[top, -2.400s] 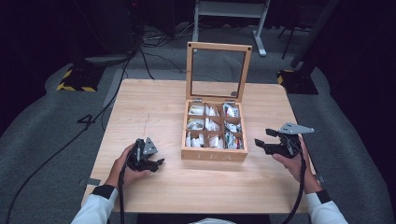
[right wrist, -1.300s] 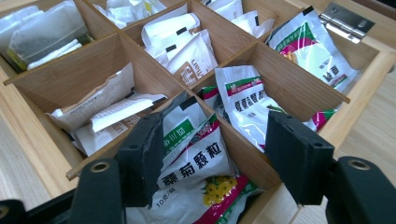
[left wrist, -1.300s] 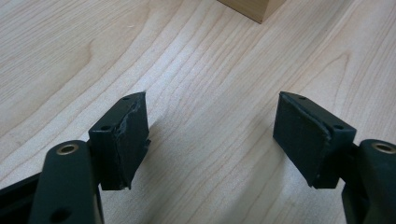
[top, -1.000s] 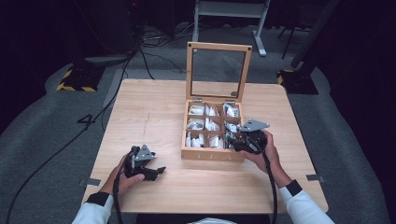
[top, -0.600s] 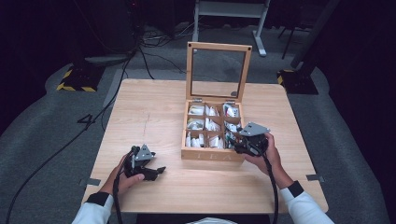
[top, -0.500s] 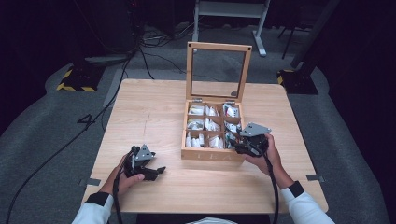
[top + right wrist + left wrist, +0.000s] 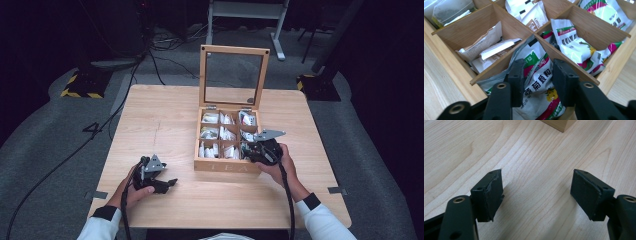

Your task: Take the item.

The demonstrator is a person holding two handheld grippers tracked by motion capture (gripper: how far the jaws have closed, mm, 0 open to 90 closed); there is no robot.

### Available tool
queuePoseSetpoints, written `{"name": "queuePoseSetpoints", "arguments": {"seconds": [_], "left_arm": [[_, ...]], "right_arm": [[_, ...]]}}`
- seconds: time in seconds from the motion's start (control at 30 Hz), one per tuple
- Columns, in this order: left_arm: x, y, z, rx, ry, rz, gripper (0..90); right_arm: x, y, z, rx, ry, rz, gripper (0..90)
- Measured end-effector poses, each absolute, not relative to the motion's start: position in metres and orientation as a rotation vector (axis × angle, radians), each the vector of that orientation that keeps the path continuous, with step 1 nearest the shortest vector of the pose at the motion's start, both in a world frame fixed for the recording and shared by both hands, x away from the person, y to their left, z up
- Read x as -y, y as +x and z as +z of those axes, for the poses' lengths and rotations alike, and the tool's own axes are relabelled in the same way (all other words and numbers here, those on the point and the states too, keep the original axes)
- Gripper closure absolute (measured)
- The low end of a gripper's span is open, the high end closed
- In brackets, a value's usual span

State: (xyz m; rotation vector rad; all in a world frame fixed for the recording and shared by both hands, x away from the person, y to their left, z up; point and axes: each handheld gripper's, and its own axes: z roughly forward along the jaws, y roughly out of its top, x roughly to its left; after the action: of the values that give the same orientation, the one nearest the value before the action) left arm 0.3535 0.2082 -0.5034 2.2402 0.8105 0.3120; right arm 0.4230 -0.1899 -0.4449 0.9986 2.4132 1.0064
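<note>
Right gripper [image 7: 248, 150] now down in wooden tea box [image 7: 227, 166], jaws closing around sachet [image 7: 537, 82], left gripper [image 7: 536, 192] gaping over table [image 7: 456, 147].

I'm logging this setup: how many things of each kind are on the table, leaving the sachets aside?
Wooden tea box: 1
Handheld grippers: 2, the left gripper and the right gripper, whose jaws have just been closing with a sachet between them
Total: 3
</note>
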Motion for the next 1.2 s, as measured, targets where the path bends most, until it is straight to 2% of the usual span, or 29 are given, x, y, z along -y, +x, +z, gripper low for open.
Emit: {"name": "queuePoseSetpoints", "arguments": {"seconds": [0.33, 1.1, 1.2], "left_arm": [[-0.208, 0.354, -0.503, -0.809, 2.241, 0.311, 26.2], [-0.208, 0.354, -0.504, -0.812, 2.242, 0.314, 25.0], [-0.208, 0.354, -0.504, -0.814, 2.241, 0.315, 24.9]], "right_arm": [[0.191, 0.418, -0.442, -2.376, 0.979, 1.005, 78.2], [0.212, 0.413, -0.428, -2.301, 0.911, 1.263, 81.6], [0.213, 0.412, -0.425, -2.292, 0.891, 1.281, 84.2]]}}
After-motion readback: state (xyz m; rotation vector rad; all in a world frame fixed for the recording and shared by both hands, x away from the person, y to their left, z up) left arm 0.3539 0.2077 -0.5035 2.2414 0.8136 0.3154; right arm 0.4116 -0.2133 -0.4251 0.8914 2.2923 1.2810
